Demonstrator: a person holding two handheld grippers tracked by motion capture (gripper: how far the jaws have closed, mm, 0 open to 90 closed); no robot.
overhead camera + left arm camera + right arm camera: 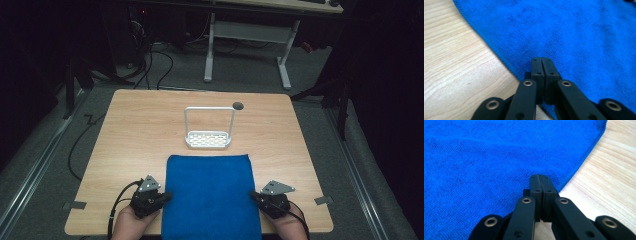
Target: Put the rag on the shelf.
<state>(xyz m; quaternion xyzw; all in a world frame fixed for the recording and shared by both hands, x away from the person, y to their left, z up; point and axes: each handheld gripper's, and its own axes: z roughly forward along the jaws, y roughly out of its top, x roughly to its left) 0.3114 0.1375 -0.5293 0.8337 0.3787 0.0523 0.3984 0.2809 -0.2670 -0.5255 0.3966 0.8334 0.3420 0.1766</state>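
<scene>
A blue towel (210, 195) lies flat on the wooden table (135, 135), just in front of a small white rack (209, 129) that has a tall wire handle and a tray with holes. The near end of the towel reaches the table edge closest to the person. The rack has nothing on it. The left gripper (167, 196) sits at the left edge of the towel, and the right gripper (252, 195) sits at the right edge, about the same way down from the rack. In the left gripper view, the left gripper (541, 59) has its jaws pressed tight together with no gap, right over the towel's edge (499, 56). In the right gripper view, the right gripper (540, 176) is pressed together the same way over the other edge (584, 157). I cannot tell if a bit of cloth is pinched between the jaws or if they just rest on top of it. The towel looks smooth, with no fold and no lifted corner. So I think the job is only at its start: the towel is not yet folded or hung on the rack, and all of that is still to do.
</scene>
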